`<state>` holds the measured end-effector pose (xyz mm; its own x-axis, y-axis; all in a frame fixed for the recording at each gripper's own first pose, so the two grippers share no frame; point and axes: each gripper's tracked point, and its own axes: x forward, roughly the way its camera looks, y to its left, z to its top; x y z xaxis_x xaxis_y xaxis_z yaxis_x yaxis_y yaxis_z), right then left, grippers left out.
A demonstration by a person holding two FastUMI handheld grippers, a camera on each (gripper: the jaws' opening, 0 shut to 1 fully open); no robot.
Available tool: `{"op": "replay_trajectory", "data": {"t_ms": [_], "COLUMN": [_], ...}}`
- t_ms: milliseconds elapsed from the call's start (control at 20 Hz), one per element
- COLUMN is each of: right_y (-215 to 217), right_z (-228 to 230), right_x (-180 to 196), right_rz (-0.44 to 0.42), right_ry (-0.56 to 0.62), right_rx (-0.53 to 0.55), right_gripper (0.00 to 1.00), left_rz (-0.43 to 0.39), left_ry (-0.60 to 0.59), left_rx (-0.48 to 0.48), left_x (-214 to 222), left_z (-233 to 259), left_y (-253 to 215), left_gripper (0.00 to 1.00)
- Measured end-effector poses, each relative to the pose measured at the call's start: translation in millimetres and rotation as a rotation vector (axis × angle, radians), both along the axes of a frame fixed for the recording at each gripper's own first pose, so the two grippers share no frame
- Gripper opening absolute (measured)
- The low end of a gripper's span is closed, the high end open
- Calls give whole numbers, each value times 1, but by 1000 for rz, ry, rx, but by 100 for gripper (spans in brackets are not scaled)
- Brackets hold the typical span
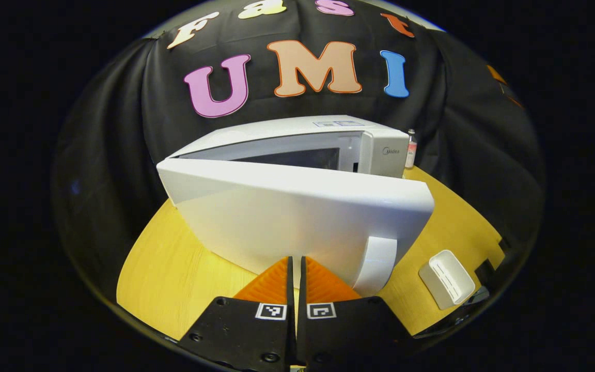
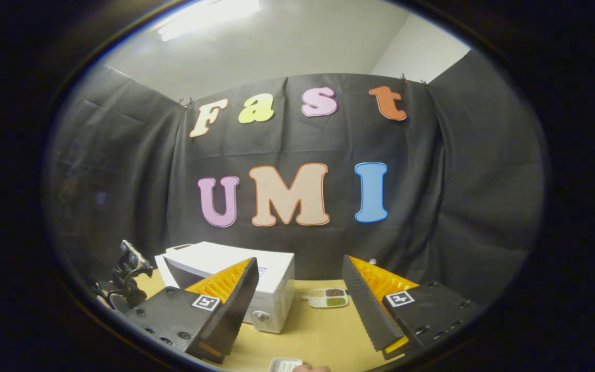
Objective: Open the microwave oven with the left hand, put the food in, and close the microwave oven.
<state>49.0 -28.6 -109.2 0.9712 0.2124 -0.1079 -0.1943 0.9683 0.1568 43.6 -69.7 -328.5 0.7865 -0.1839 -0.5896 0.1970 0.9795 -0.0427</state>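
The microwave oven (image 1: 328, 150) stands toward the back of the yellow wooden surface (image 1: 173, 268), and its door (image 1: 297, 217) already hangs part-way open, swung out toward the left hand-held gripper (image 1: 296, 268). That gripper's fingers are pressed together with nothing between them, their tips right at the lower face of the door, just beside the curved white door handle (image 1: 380, 263). Whether the tips actually touch the door cannot be told.

The right hand-held gripper (image 2: 297, 289) is spread wide and empty, raised above the surface's front part. Beyond it a small divided food tray (image 2: 327, 297) lies on the surface just to the side of the oven, well behind the fingers. A white ribbed container (image 1: 447, 279) sits near the surface's right edge in the left gripper view.

The door looks stiff, smooth and glossy, so a push on its flat face may slip; hooking the handle's bar seems the safer hold. The tray seems light and shallow with loose contents, best pinched at its rim and kept level.
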Motion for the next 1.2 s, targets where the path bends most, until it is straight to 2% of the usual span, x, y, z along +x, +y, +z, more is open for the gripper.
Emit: {"op": "replay_trajectory", "data": {"t_ms": [600,1050,1200], "right_y": [-5,-3,-6], "right_z": [-4,-3,-7], "right_x": [8,13,13], "right_rz": [-11,-23,-39], "right_ry": [0,-9,6], "right_rx": [-1,-18,-15], "right_gripper": [92,92,92], "left_rz": [-7,-16,-28], "left_ry": [-10,-12,-17], "left_rx": [-74,-74,-75], "left_x": [60,98,99], "left_z": [10,12,13], "left_y": [-35,-46,-49], "left_gripper": [0,0,0]}}
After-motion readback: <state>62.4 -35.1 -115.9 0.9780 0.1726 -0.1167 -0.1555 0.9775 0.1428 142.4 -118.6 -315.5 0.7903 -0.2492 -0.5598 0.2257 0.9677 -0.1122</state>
